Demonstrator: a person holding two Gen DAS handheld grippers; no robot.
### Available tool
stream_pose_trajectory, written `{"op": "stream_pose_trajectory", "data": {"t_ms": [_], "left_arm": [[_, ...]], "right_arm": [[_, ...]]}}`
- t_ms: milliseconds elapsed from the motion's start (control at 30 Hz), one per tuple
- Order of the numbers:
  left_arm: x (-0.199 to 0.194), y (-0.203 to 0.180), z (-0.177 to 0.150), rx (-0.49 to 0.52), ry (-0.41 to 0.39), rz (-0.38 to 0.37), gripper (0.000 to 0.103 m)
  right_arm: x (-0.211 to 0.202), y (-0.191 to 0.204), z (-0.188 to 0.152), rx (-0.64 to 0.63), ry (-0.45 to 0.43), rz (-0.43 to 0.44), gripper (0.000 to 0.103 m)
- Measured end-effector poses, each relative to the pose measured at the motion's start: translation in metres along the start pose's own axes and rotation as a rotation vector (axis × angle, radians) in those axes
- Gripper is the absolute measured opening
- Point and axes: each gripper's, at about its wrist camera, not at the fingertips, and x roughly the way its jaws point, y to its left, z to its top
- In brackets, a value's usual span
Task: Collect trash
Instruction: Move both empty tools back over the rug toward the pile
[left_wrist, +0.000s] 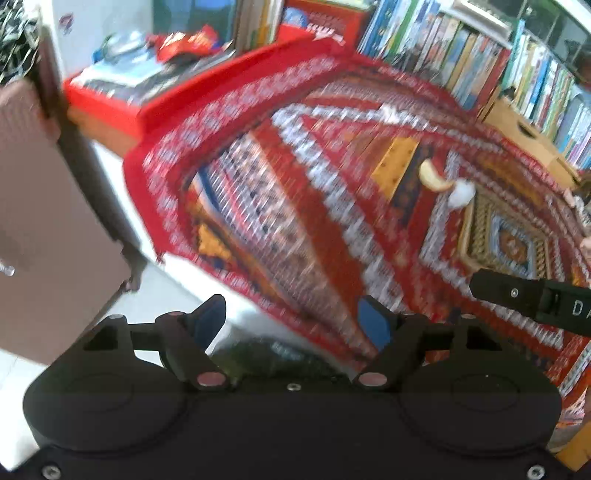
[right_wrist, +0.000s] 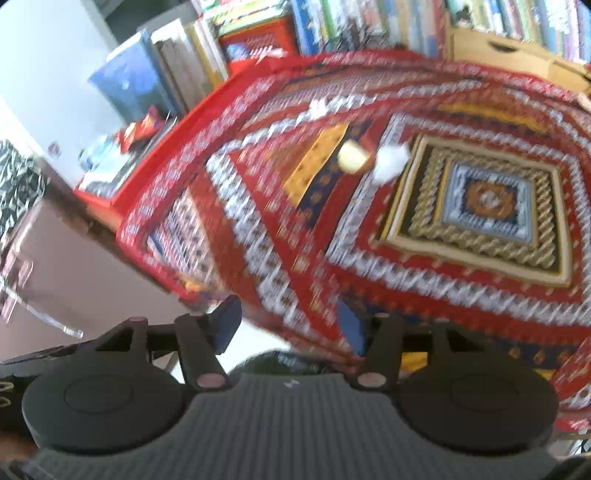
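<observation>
A pale, curved fruit-peel scrap (left_wrist: 433, 175) and a crumpled white tissue wad (left_wrist: 461, 194) lie touching on the red patterned woven rug (left_wrist: 295, 221), at about two o'clock from the left claw (left_wrist: 295, 325). Both it and the right claw (right_wrist: 288, 325) gape empty, probably poised to reach; blur hides detail.

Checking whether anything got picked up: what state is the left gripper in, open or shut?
Open. The left gripper's blue pads stand wide apart, with only the rug and floor showing between them.
</observation>
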Motion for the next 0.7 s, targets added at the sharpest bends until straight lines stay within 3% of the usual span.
{"op": "stream_pose_trajectory", "data": {"t_ms": [300, 700], "left_arm": [[0.015, -0.056, 0.052, 0.048, -0.025, -0.045, 0.078], [0.084, -0.123, 0.094, 0.114, 0.045, -0.077, 0.078]], "right_arm": [[-0.001, -0.036, 0.046, 0.033, -0.06, -0.028, 0.071], [0.016, -0.071, 0.086, -0.058, -0.069, -0.037, 0.055]]}}
